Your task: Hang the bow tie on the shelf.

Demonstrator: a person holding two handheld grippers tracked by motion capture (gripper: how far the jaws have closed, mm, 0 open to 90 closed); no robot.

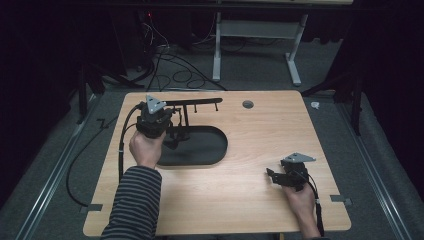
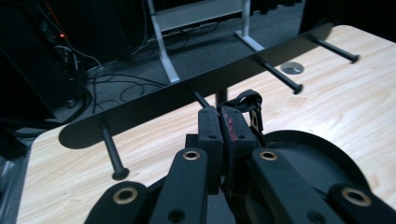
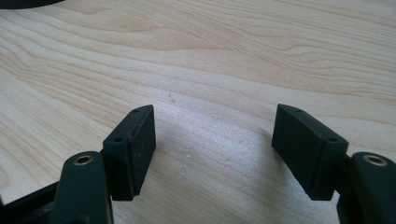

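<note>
A black rack stands on the table's left half: an oval base [image 1: 205, 147], a post, and a horizontal bar [image 1: 195, 102] [image 2: 154, 105] with several pegs [image 2: 281, 77] pointing toward me. My left gripper [image 1: 172, 136] [image 2: 223, 116] hovers over the base just in front of the bar, shut on a small black strap with a metal buckle [image 2: 250, 103] that pokes up past the jaw tips. My right gripper [image 1: 272, 176] [image 3: 215, 140] is low over bare wood near the table's front right, open, with nothing between its pads.
A grey cable grommet [image 1: 248, 104] [image 2: 293, 68] sits near the table's far edge. Beyond the table are a white desk frame [image 1: 255, 30] and loose cables [image 1: 170, 65] on the dark floor. Bare wood lies between the rack base and my right gripper.
</note>
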